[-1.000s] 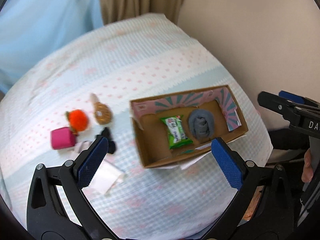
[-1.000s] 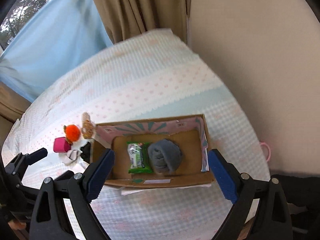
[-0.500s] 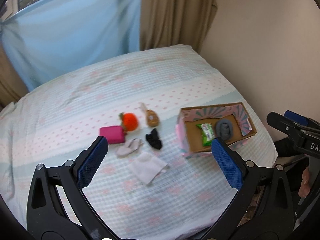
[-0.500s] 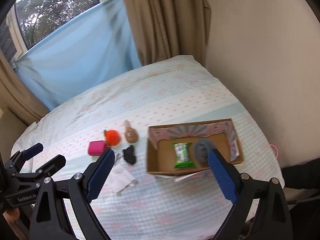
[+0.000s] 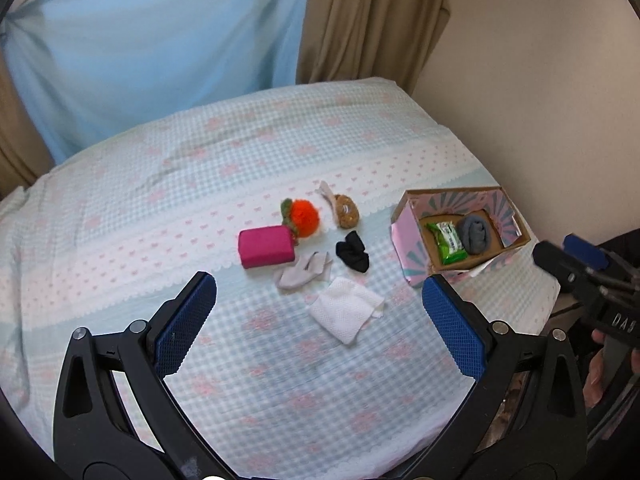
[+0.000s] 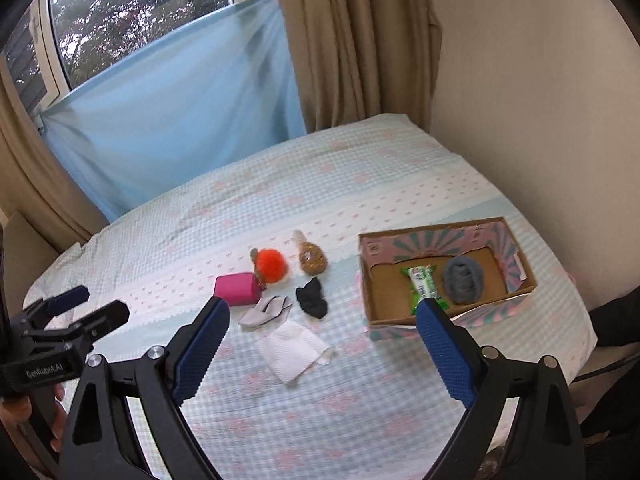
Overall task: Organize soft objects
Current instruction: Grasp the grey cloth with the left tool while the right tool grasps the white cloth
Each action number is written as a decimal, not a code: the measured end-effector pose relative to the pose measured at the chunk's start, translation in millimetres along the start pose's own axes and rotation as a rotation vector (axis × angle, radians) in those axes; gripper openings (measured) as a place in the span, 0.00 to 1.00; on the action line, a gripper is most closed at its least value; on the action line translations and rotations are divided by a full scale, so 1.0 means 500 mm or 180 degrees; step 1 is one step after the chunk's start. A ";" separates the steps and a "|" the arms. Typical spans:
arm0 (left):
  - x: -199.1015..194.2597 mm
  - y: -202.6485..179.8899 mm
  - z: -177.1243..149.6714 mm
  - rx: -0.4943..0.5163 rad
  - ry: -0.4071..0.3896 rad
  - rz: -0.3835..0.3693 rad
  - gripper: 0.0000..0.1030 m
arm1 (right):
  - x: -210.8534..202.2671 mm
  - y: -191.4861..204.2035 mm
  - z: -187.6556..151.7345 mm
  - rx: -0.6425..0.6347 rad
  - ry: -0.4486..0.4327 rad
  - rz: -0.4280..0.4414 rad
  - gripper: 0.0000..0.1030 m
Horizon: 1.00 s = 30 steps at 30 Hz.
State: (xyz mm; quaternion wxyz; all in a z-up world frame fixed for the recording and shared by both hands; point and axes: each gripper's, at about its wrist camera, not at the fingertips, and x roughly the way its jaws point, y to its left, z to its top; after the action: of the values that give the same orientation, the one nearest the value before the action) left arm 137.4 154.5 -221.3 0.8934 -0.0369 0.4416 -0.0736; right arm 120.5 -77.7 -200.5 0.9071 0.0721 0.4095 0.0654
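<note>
An open cardboard box (image 5: 516,240) (image 6: 368,284) sits on the bed at the right, holding a green packet (image 5: 448,242) (image 6: 424,286) and a rolled grey sock (image 5: 474,234) (image 6: 462,280). Left of it lie a pink block (image 5: 266,246) (image 6: 236,290), an orange pompom (image 5: 304,218) (image 6: 272,266), a brown plush (image 5: 346,210) (image 6: 312,260), a black sock (image 5: 352,256) (image 6: 312,302), a pale grey sock (image 5: 304,270) (image 6: 264,310) and a white cloth (image 5: 346,310) (image 6: 294,348). My left gripper (image 5: 318,320) and right gripper (image 6: 322,344) are open and empty, high above the bed.
The bed (image 5: 200,168) has a checked blue and pink cover. A beige wall (image 5: 540,80) stands at the right, close behind the box. A blue sheet (image 6: 180,112) and brown curtains (image 6: 352,40) hang at the back. The bed's front edge is near the grippers.
Both grippers have pulled back and up from over the box. The whole bed and the loose items left of the box have come into view. Both stay open.
</note>
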 end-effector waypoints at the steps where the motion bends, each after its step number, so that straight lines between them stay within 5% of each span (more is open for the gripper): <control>1: 0.013 0.009 -0.002 0.0002 0.0017 -0.0021 0.99 | 0.013 0.006 -0.007 0.0008 0.0010 0.0024 0.90; 30: 0.650 0.072 -0.070 0.0505 0.1259 -0.0037 0.96 | 0.567 0.040 -0.254 -0.0816 0.1067 0.0415 0.90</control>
State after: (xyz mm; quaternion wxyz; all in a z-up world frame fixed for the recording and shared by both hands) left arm 308.2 136.7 -502.0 0.7890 0.0461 0.6010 -0.1191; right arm 209.8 2.2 -487.8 0.8220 -0.0295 0.5373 0.1865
